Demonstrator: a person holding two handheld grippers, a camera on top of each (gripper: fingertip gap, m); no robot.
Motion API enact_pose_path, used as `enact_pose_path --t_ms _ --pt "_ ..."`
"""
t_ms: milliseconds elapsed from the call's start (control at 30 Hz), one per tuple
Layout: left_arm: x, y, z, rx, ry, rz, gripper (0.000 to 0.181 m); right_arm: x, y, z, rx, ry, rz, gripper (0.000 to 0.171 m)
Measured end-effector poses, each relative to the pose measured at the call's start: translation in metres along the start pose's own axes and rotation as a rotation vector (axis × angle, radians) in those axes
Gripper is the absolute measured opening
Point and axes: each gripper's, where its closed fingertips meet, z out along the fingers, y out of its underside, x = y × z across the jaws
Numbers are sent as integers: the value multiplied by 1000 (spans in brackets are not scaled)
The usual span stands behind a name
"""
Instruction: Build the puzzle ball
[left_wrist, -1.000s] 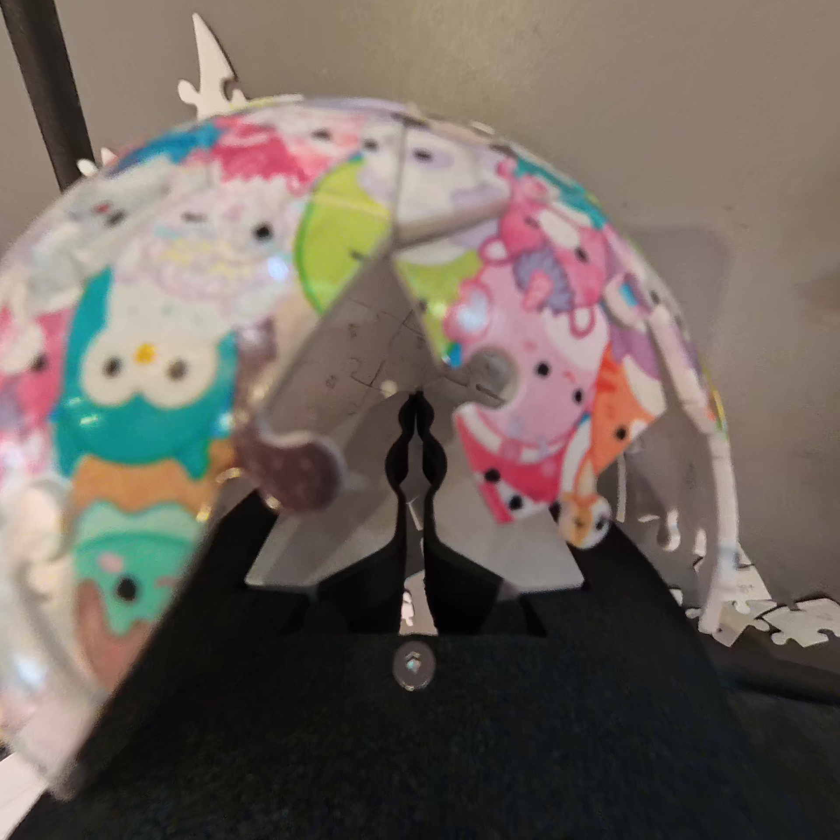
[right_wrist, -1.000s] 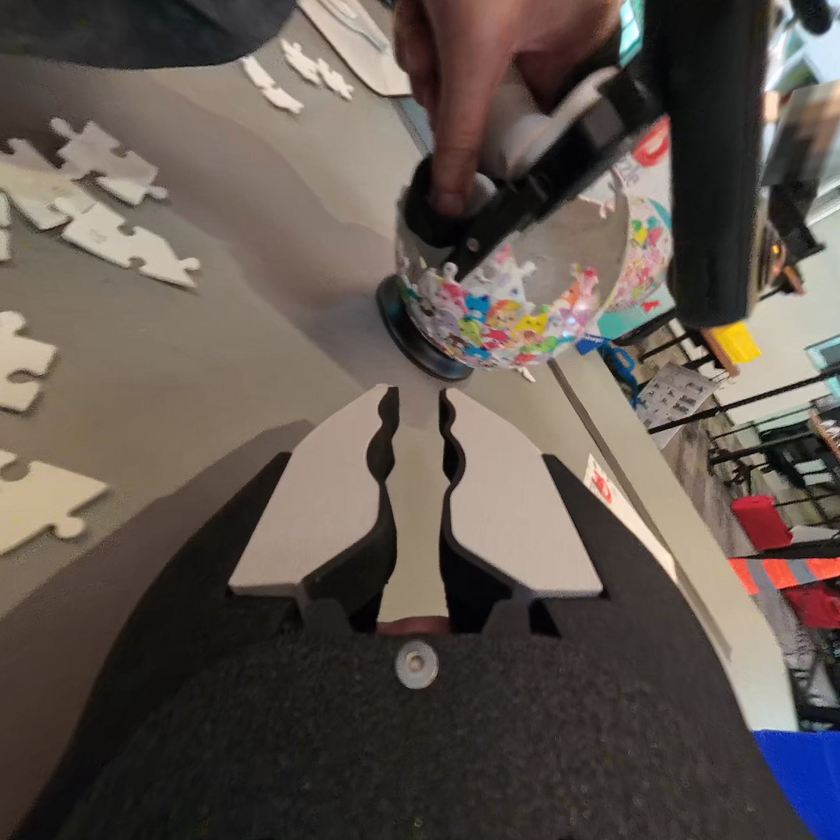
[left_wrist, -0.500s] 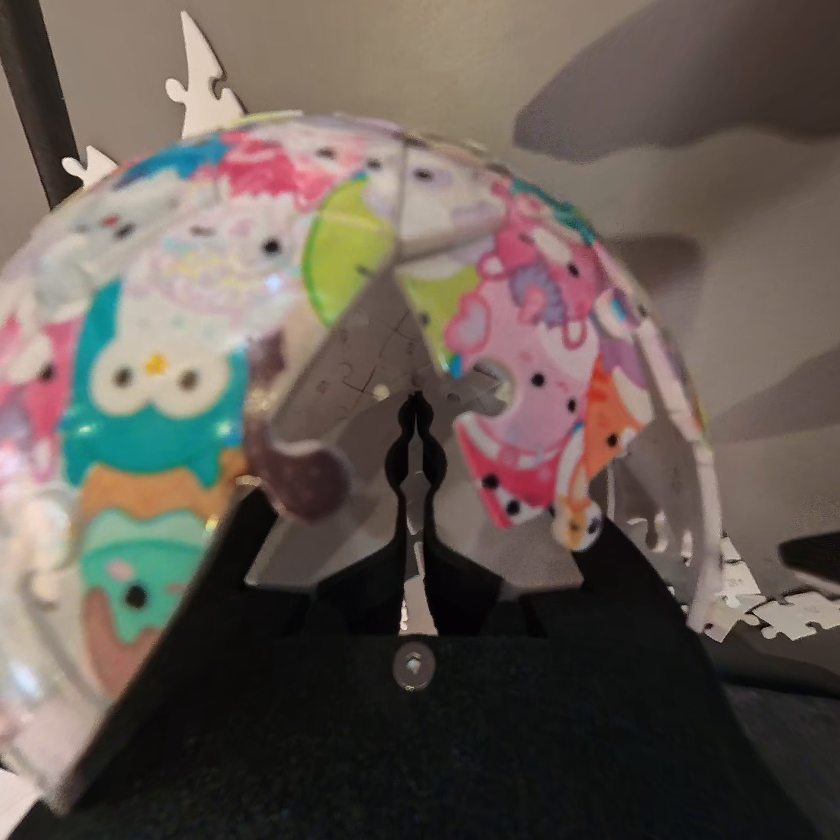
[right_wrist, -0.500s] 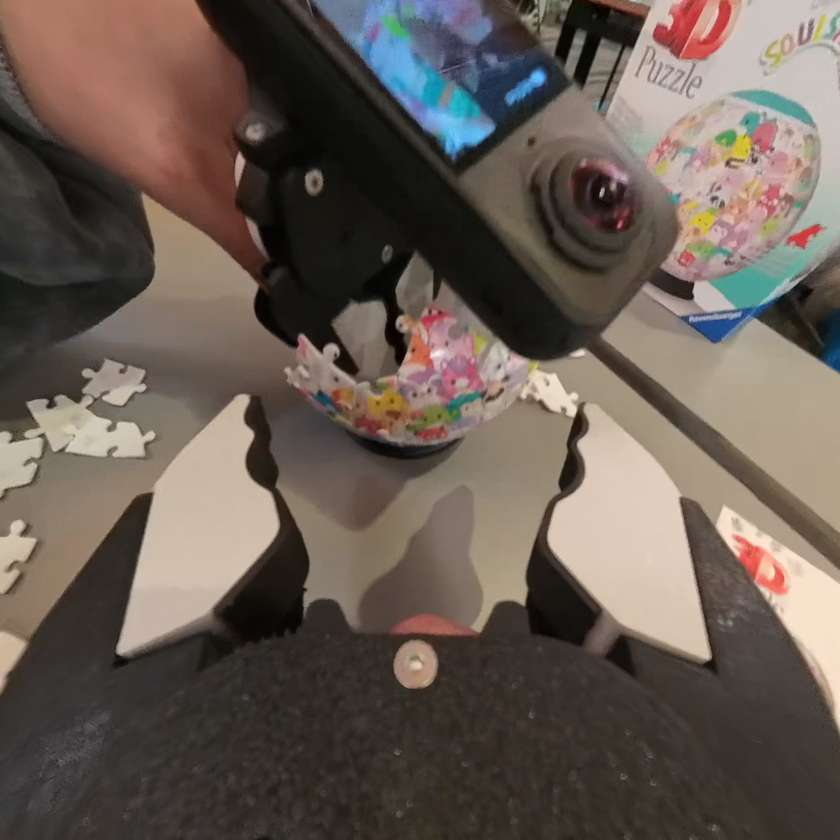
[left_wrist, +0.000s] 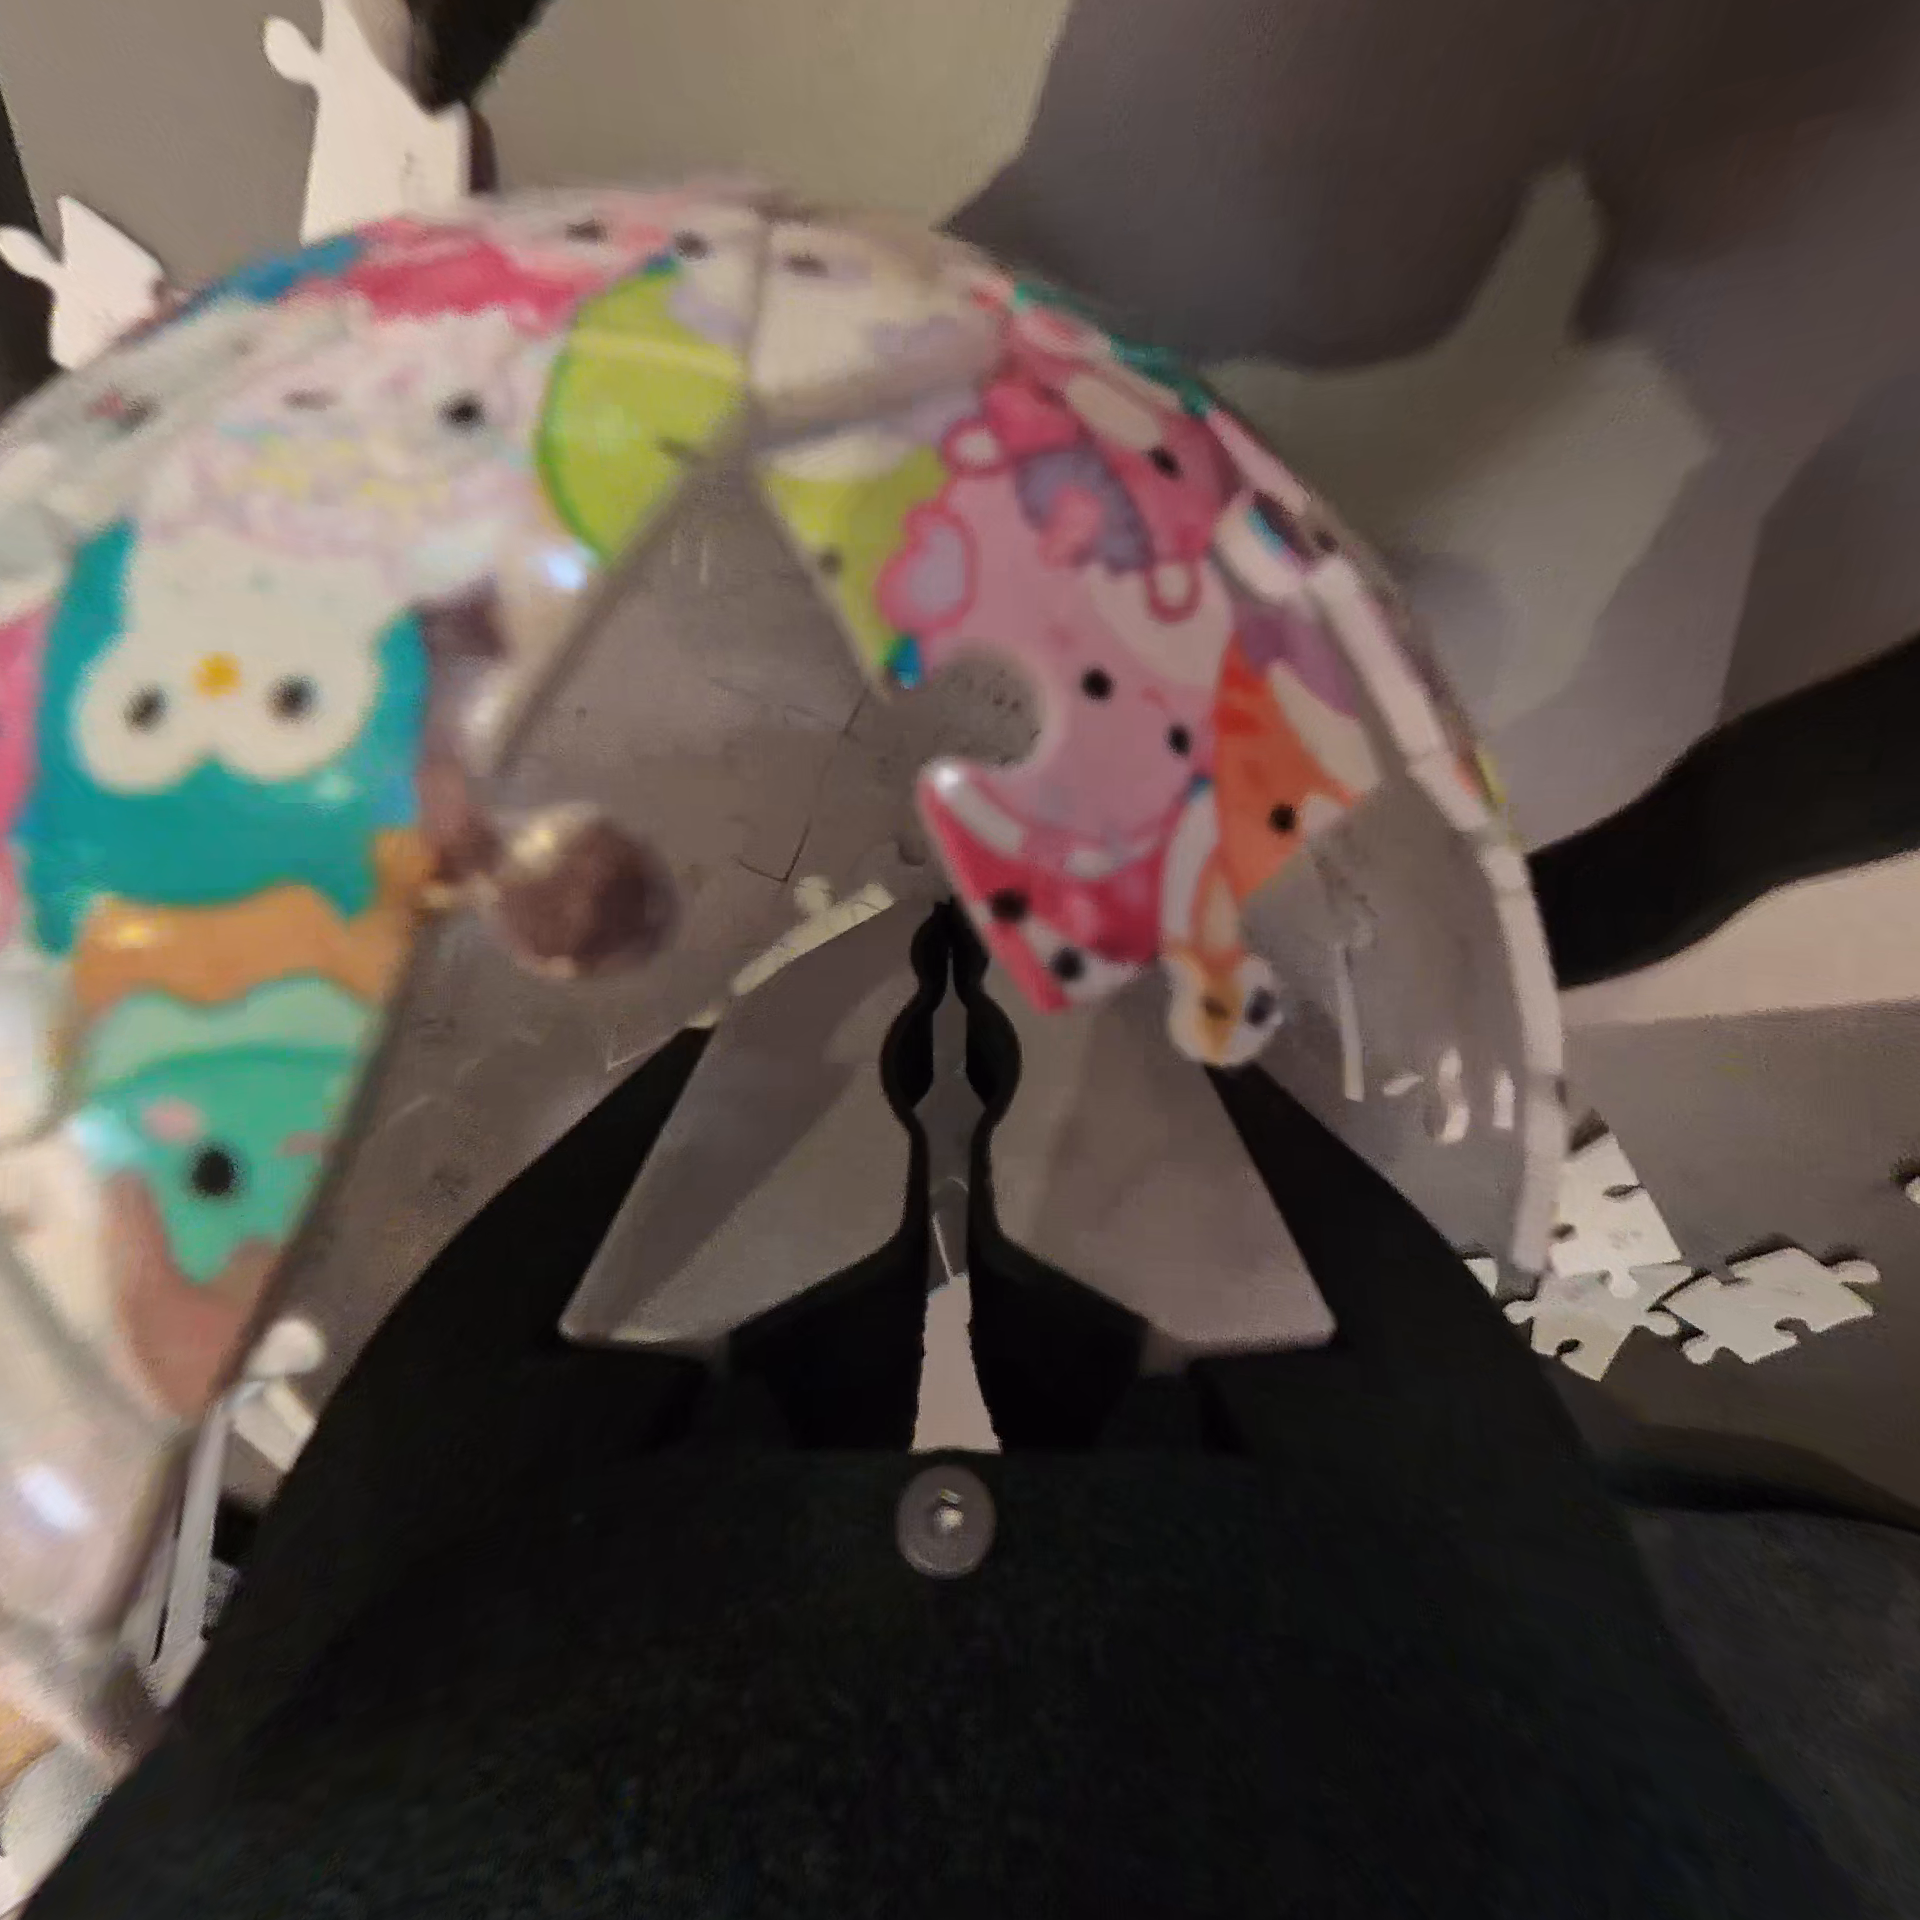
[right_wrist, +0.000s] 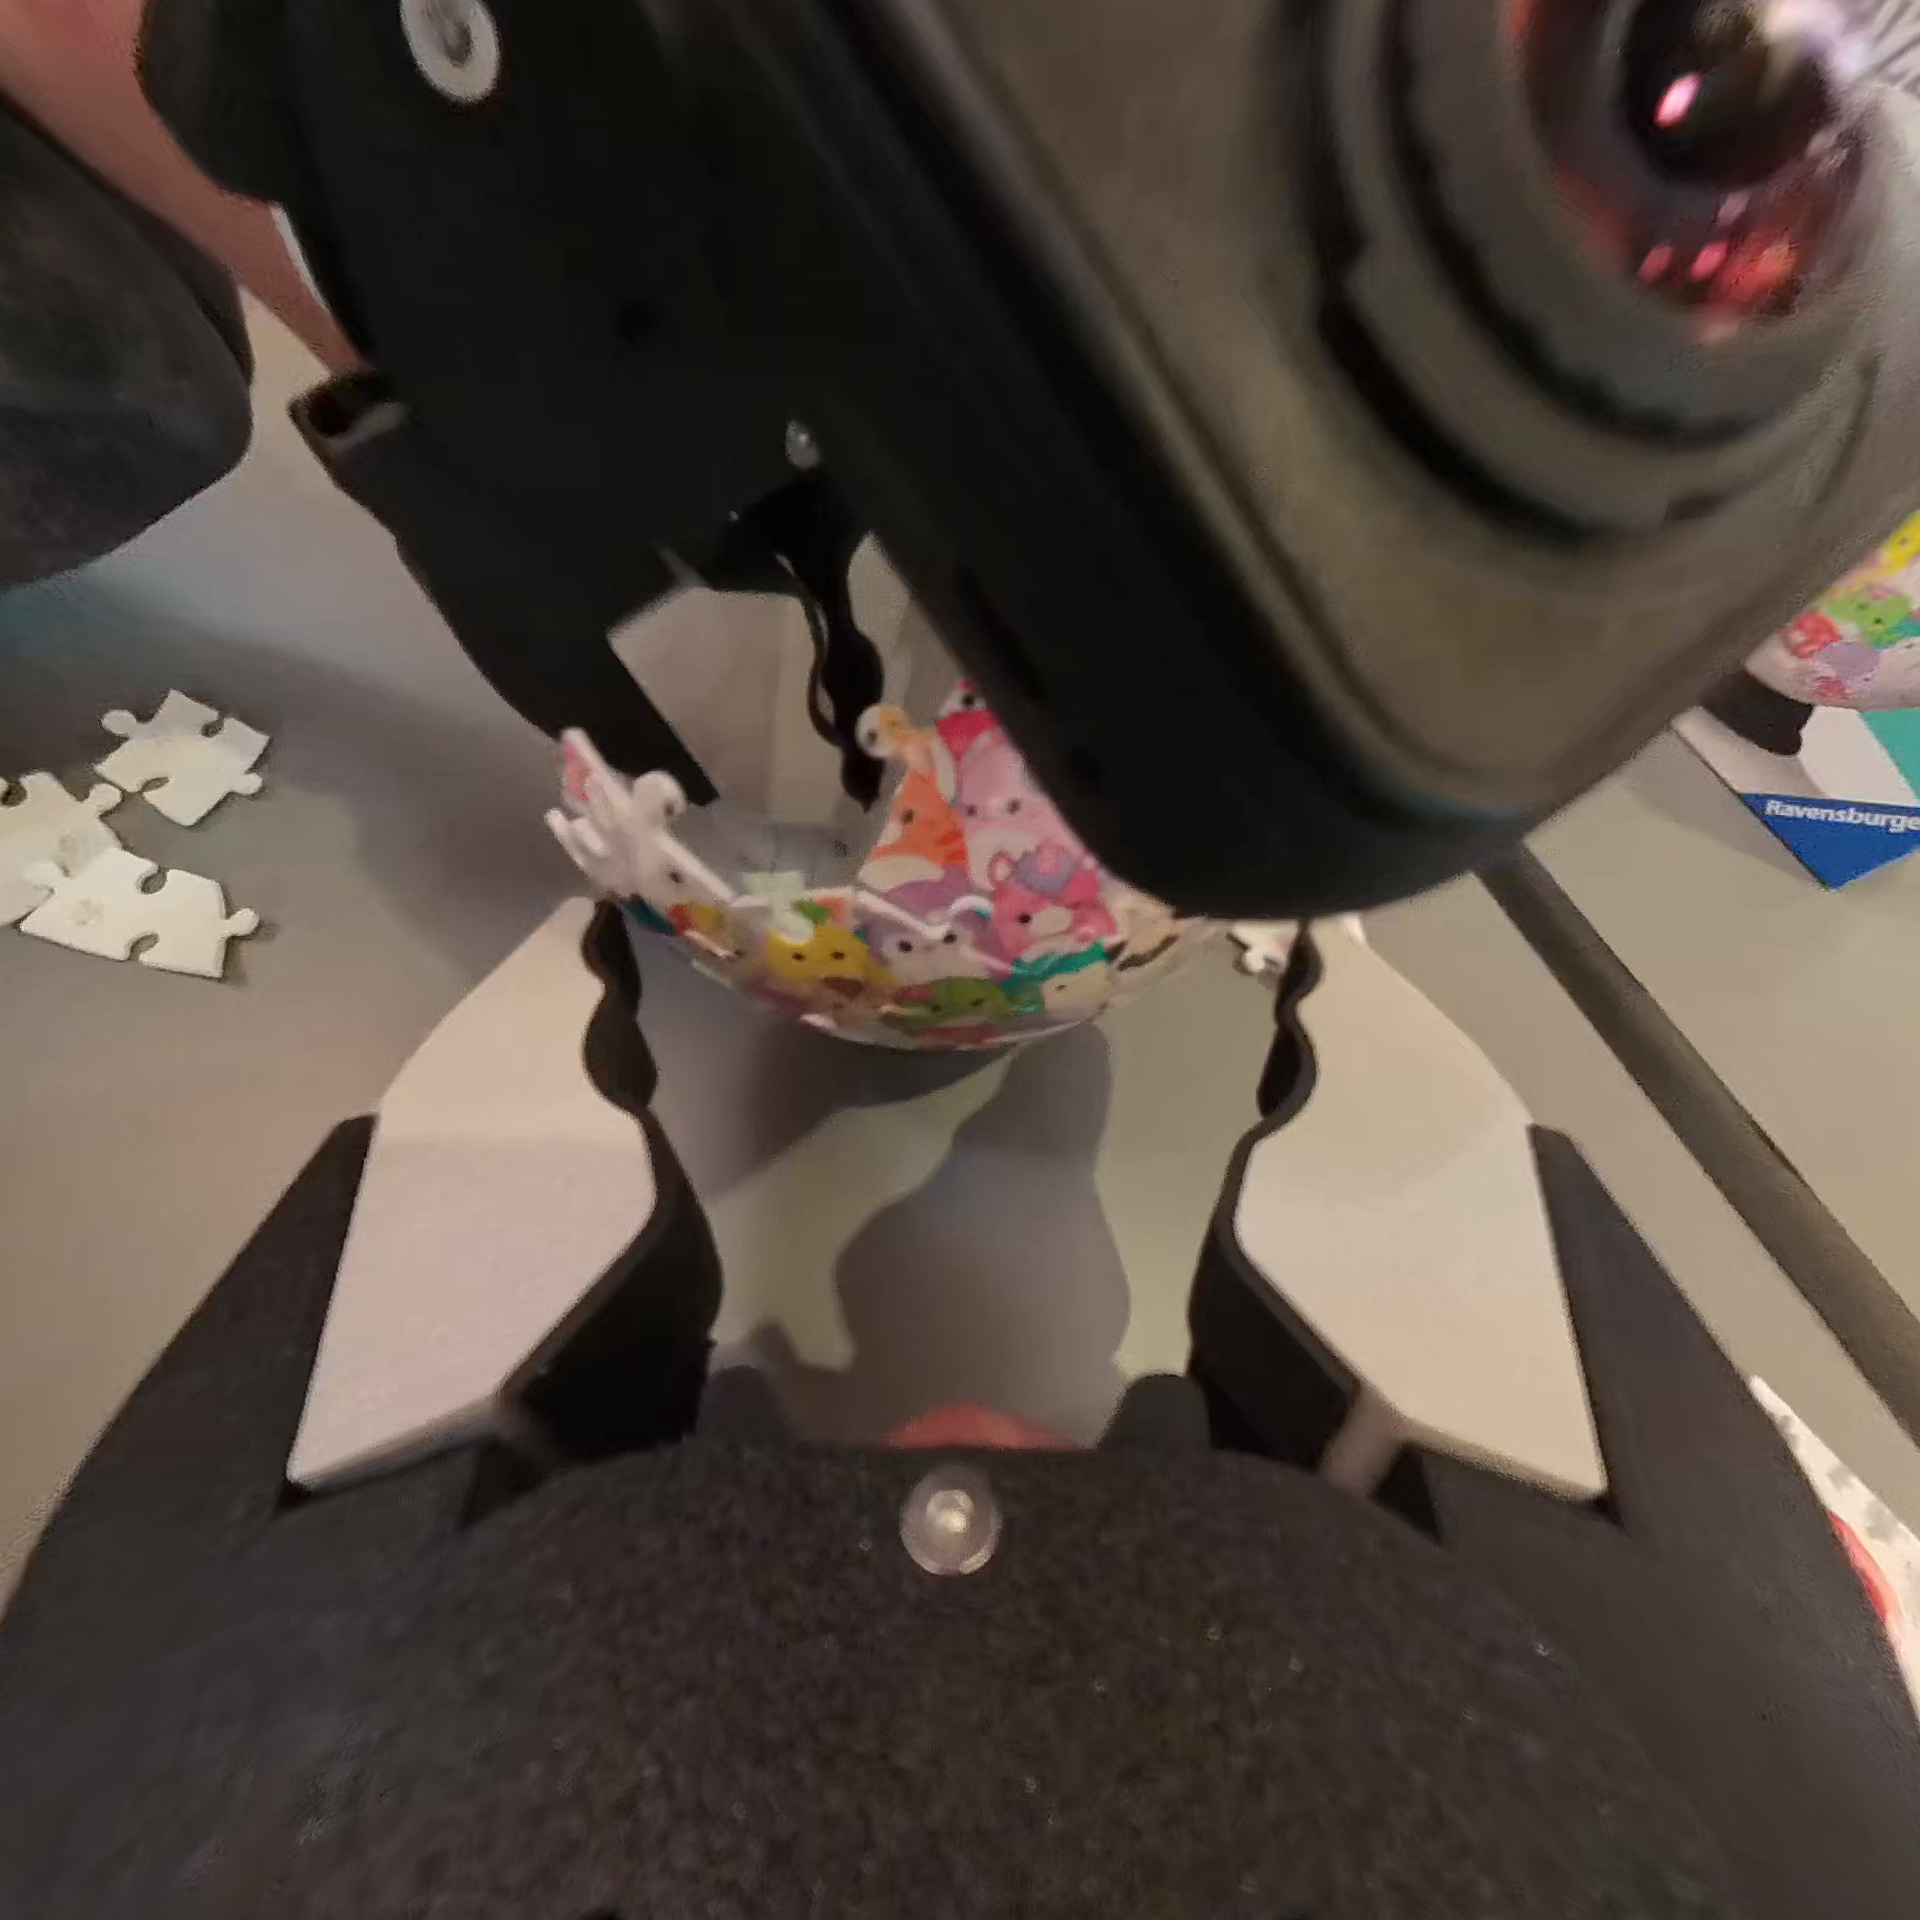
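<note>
Up close, left hand-held gripper (left_wrist: 951, 940) pinching puzzle ball (left_wrist: 312, 644) — right (right_wrist: 945, 997) agape

left tool (left_wrist: 948, 940): fingers pressed together | right tool (right_wrist: 951, 997): spread wide

The colourful, glossy half-built puzzle ball (left_wrist: 312, 644) glints at nine o'clock; its grey inner shell (left_wrist: 717, 727) looks matt; flat white loose pieces (right_wrist: 135, 831) look like dull card.
</note>
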Motion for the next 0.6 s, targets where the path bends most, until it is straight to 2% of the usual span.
enact_pose_path --t_ms 67,100,200,300,433,567,600 --pt "-1 0 -1 11 -1 -7 0 -3 1 1 5 -19 -14 104" --pt "-4 -1 -2 20 -11 -13 0 -3 1 1 4 -14 -23 104" --pt "-12 -7 -4 52 -33 -39 0 -4 2 1 17 -17 -27 114" --pt "-16 -12 -4 62 -37 -64 0 -4 1 2 20 -25 -21 117" --pt "-17 -14 3 38 -33 -79 0 -3 -1 7 19 -32 -7 134" --pt "-14 -11 10 -4 -9 -91 163 -2 1 16 -20 -32 -7 142" --pt "-12 -11 10 -2 5 -95 164 -2 1 18 -23 -34 -9 142"
